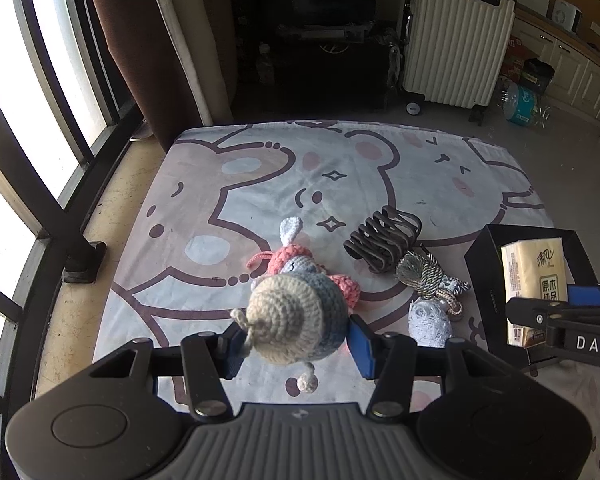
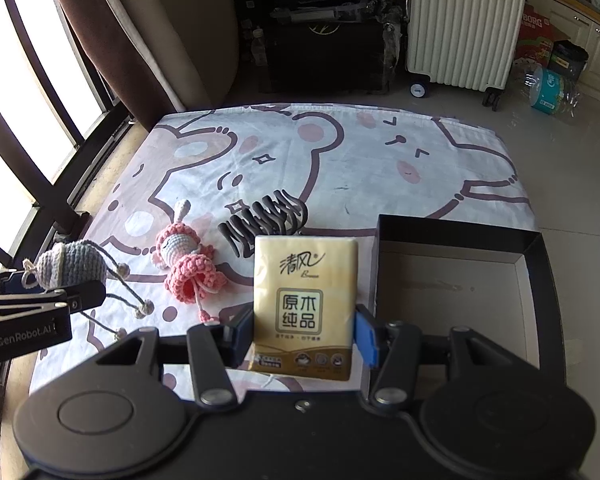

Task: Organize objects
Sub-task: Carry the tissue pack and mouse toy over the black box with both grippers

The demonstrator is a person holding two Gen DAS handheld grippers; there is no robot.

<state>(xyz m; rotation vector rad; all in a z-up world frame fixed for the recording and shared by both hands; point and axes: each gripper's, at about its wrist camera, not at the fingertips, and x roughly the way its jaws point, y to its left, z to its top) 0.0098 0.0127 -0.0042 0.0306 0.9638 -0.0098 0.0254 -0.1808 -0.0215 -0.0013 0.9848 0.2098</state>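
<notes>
Nothing yet inside the black open box at the right edge of the cartoon-bear sheet; bare cardboard floor showing in the right wrist view, so sorting judged barely begun, assuming the box as the destination. Two items already lifted, one per hand. Left gripper pinching a grey-and-beige crochet doll by its round body, pads pressed on both sides, string legs dangling below, held clear of the sheet near the window side. Right gripper clamped on a yellow pocket tissue pack, upright between the blue pads, held just left of the box's near wall and not yet over the opening. Still lying on the sheet, untouched: a pink crochet doll near the middle, a dark claw hair clip just beyond it, a knotted cord tassel beside the clip, and a pale blue lace pouch close to the tassel, nearest the box. Likely remaining: carrying both held items into the box, releasing, then returning for the four pieces left on the sheet. Most of the job ahead, by this reckoning.
</notes>
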